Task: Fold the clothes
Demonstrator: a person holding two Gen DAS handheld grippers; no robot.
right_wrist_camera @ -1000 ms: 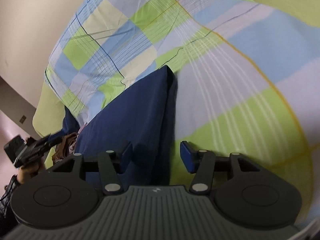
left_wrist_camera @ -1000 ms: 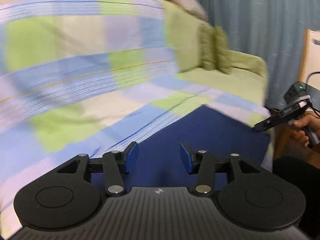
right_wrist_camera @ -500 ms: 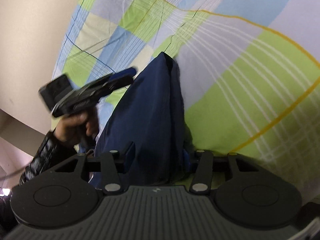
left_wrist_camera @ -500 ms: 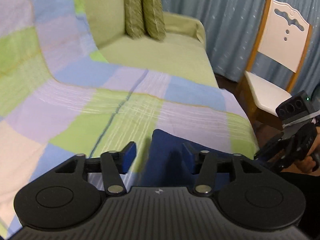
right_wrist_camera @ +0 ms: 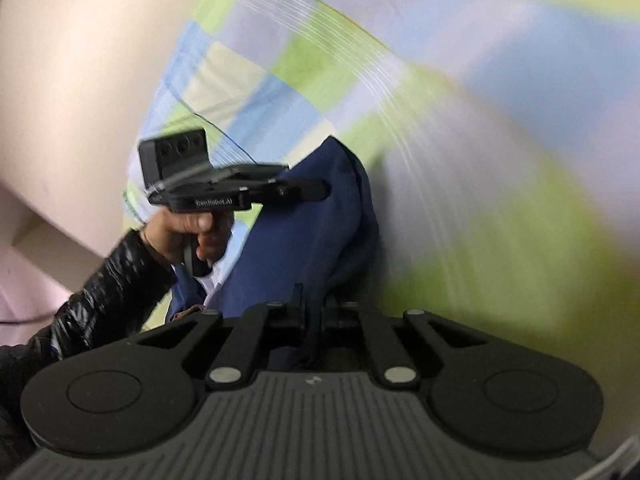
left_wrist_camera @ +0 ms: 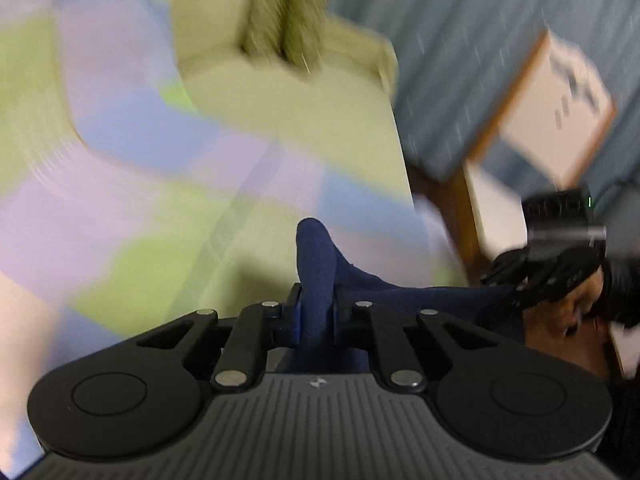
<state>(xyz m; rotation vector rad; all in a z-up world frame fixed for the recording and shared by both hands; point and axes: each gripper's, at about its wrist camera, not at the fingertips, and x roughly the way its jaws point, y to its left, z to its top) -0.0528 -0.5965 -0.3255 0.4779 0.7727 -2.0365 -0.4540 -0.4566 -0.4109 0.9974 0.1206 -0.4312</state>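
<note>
Both grippers had just closed since earlier. Left gripper (left_wrist_camera: 316, 312) and right gripper (right_wrist_camera: 312, 316) each pinched the navy garment (right_wrist_camera: 312, 216) over the checked sheet (right_wrist_camera: 460, 128).

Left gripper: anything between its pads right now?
Yes. In the left wrist view a bunched fold of the navy garment is pinched in the left gripper, jaws just closed on it.

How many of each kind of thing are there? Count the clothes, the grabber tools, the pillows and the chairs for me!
Blue garment: 1
Grippers: 2, the left gripper and the right gripper
Green cushions: 2
Chair: 1
Total: 6
</note>
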